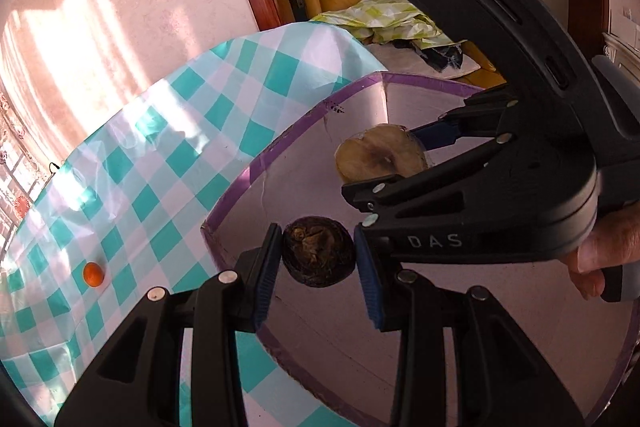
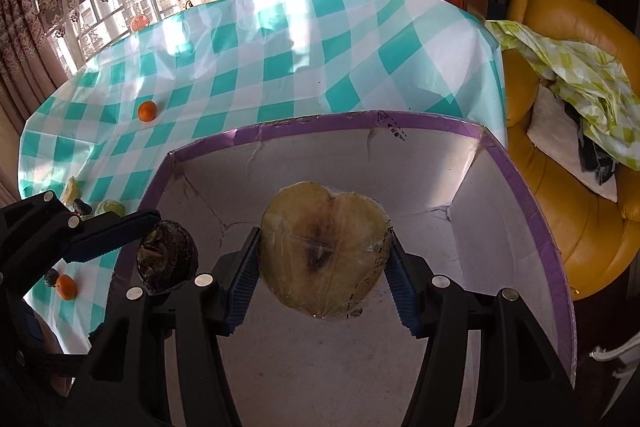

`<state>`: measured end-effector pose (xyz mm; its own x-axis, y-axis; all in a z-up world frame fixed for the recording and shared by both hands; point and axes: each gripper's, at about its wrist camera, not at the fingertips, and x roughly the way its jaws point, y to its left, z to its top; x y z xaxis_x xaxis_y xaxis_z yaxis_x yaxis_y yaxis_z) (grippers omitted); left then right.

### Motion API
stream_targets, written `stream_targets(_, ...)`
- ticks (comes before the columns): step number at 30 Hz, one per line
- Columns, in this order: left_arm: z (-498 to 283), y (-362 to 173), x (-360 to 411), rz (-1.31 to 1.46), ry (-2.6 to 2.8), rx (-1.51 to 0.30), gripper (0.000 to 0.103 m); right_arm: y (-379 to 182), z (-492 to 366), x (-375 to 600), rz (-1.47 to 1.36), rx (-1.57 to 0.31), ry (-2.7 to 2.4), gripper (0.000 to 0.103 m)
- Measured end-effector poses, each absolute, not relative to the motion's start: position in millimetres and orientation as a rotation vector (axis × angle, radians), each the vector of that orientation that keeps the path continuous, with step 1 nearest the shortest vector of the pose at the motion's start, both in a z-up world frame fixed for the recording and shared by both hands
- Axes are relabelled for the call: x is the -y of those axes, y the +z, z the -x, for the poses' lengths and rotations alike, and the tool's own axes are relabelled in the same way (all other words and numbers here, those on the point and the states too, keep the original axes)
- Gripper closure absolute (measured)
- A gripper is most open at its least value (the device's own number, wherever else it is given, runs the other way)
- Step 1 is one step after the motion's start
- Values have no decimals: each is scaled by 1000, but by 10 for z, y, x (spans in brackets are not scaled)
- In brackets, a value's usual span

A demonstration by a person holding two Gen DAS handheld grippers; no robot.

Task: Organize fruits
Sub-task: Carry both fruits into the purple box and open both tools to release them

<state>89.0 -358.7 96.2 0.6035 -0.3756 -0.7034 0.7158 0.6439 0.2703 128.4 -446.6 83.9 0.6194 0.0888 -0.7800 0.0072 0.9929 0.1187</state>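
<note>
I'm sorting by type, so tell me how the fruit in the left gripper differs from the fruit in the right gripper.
The dark fruit in the left gripper is small, round and blackish-brown; the pale halved fruit in the right gripper is larger, heart-shaped and tan, its flat cut face showing a dark core. Both look plastic-wrapped and are held over the purple-rimmed box.

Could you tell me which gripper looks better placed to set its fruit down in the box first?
Probably the right. The right gripper holds the wrapped half fruit well inside the purple-rimmed box. The left gripper holds the dark round fruit nearer the box's rim, by the checked cloth.
</note>
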Motion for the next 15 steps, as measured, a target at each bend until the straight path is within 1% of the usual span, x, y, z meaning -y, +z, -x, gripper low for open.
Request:
stream_targets(5,-1125,719,3817,-662,-675,-747,66,545,-1431,4638,-148,-983,9,45)
stream_targets(7,-1194,691,3881,-691,-646,-777,66,481,-1466,4727,-199,-1022,0,45)
stream_targets(9,-1235,581,3954,-749,-646,-837,66,447,-1477,4737,-182,-1037,-13,45)
stream_targets(11,-1270,451,3996,-795,-622,-854,66,405,-1482,4741,-189,-1054,-13,44)
stream_targets(15,-1395,460,3938,-740,-570,-872,66,337,-1495,4700,-166,-1083,-4,44)
